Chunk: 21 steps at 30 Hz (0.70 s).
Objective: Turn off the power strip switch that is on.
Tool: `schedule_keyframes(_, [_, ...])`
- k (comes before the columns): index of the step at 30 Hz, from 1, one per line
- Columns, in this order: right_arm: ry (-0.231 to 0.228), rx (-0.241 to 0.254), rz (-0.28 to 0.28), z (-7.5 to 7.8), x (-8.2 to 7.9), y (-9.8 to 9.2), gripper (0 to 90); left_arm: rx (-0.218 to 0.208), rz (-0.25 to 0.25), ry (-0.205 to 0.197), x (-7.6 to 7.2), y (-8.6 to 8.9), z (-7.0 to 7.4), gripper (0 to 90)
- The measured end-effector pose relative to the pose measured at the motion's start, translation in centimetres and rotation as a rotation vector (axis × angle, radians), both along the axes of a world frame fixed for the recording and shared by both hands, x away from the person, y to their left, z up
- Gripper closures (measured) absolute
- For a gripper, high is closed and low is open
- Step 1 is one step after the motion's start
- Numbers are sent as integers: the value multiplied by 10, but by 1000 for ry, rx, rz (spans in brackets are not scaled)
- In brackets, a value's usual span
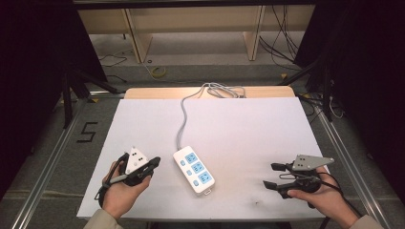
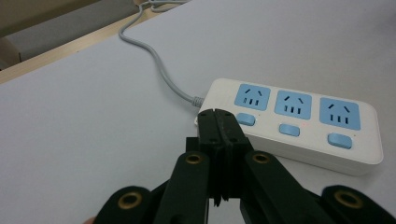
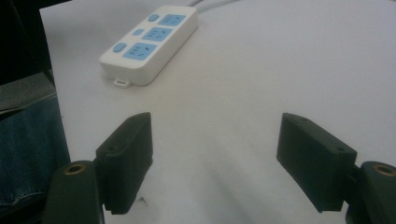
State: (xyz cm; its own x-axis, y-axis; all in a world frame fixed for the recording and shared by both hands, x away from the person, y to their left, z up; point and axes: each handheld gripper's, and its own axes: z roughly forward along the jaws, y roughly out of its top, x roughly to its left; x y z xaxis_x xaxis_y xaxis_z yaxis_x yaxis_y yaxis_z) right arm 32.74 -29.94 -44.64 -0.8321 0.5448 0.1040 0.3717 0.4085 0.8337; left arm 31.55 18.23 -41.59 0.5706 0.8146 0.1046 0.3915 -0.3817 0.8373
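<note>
Left gripper point(image 1: 154, 163), jaws together on nothing, sits just beside the power strip point(image 1: 193, 169), whose long axis runs away diagonally; right gripper point(image 1: 273, 175), jaws apart, lies farther off

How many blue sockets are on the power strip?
3, in a row along the strip: one nearest the cord, one in the middle, one at the far end.

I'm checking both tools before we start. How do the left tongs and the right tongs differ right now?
The left tongs are shut with nothing between them; the right tongs stand wide open. The left tongs sit close beside the power strip; the right tongs sit farther from it. Both are black, hand-held and empty.
</note>
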Motion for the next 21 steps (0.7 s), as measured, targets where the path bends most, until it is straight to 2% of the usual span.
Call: schedule_keyframes(21, [-1,-5,3,0,0,1,273,2,-10,32,4,-13,0,895])
